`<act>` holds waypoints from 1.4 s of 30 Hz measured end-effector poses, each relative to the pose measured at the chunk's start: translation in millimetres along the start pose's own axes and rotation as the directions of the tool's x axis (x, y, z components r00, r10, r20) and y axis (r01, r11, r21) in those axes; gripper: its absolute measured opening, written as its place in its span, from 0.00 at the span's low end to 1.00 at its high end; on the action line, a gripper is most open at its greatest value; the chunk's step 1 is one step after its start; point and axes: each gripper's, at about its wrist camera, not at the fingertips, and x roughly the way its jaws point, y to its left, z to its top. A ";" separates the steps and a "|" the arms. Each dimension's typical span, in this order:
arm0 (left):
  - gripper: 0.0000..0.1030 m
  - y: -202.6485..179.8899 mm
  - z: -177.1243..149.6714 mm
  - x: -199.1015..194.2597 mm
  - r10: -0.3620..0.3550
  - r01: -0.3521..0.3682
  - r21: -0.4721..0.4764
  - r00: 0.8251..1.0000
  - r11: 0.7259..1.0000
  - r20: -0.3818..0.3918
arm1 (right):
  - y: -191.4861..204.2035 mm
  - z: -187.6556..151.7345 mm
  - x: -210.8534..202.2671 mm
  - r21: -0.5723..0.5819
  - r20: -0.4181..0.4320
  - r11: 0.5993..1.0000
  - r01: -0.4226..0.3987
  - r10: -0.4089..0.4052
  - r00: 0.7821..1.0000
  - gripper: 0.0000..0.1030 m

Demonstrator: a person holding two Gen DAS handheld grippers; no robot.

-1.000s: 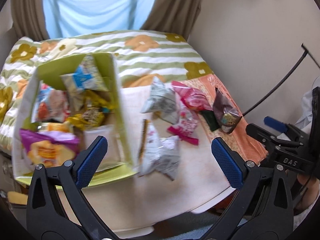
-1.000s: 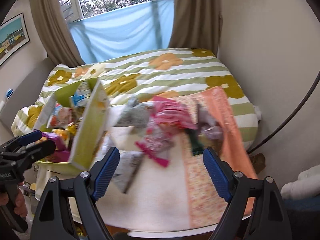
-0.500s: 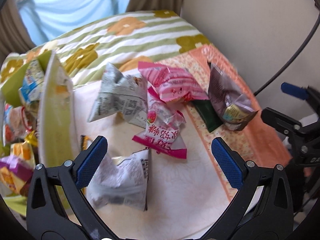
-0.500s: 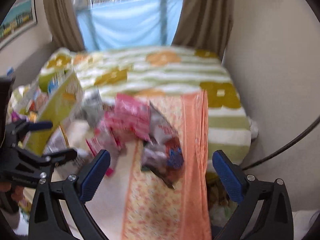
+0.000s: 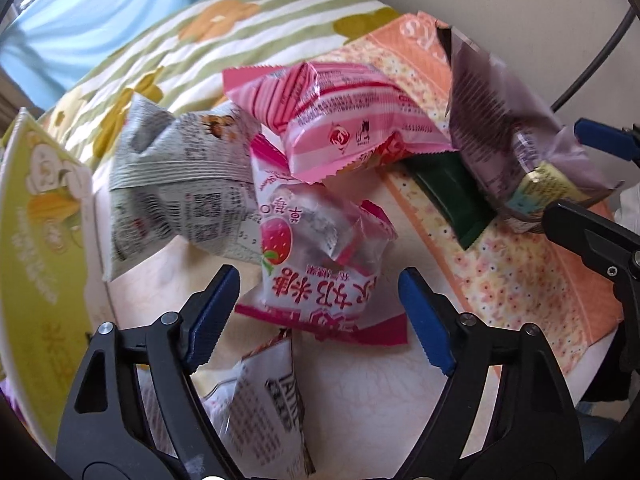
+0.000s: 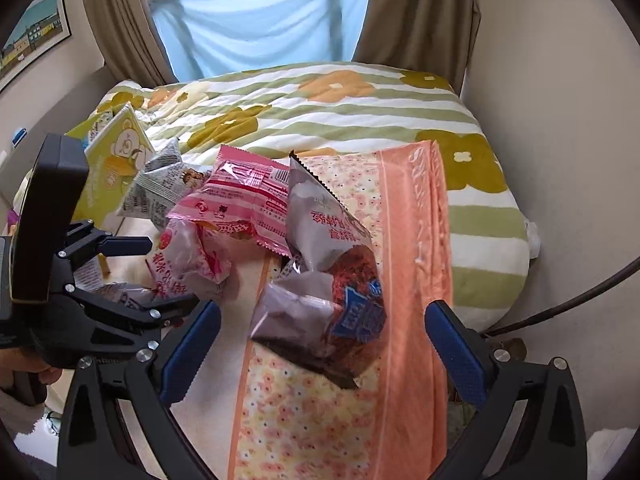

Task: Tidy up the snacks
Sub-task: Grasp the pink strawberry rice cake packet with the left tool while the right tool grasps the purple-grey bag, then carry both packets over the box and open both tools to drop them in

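Observation:
Loose snack packets lie in a heap on a small cloth-covered table. My left gripper (image 5: 320, 316) hangs over a strawberry packet with a magenta hem (image 5: 316, 264); its jaws are closing, the packet's near end lies between them, and the pads stand clear of it. A pink striped packet (image 5: 340, 116) and a newsprint-pattern packet (image 5: 176, 176) lie beyond. My right gripper (image 6: 322, 354) stands open above a purple-brown packet with a blue label (image 6: 324, 276), not touching it. The left gripper (image 6: 120, 280) also shows in the right wrist view.
A yellow-green snack box (image 5: 44, 240) stands at the left edge of the table. A dark green packet (image 5: 452, 196) lies on the orange floral cloth (image 6: 404, 320). A silver printed packet (image 5: 260, 408) sits under my left gripper. A flowered bed (image 6: 320, 104) lies behind, a wall to the right.
Both grippers have dropped toward the heap. The left one swung right from the box to the strawberry packet and its jaws narrowed. The right one's jaws widened and settled over the purple-brown packet.

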 end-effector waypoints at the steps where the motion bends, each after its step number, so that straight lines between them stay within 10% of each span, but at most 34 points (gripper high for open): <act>1: 0.78 0.3 0.9 2.9 0.006 -0.006 0.000 1.000 1.000 -0.009 | 0.1 1.0 3.2 0.005 -0.002 1.000 0.000 0.000 1.000 0.99; 16: 0.46 -4.6 9.0 17.0 -0.039 0.039 0.014 0.998 0.999 -0.047 | -5.3 5.8 32.8 0.031 -0.041 0.999 0.024 -0.023 0.999 0.98; 32: 0.45 -4.4 -6.7 -6.5 -0.034 0.032 -0.082 0.999 0.996 -0.023 | -3.8 2.9 43.1 -0.022 -0.061 1.000 -0.015 0.014 0.998 0.54; 42: 0.45 -4.3 -11.7 -49.3 -0.014 0.020 -0.136 0.999 0.990 0.046 | -4.3 7.7 12.3 -0.033 -0.004 0.999 -0.019 0.019 1.000 0.52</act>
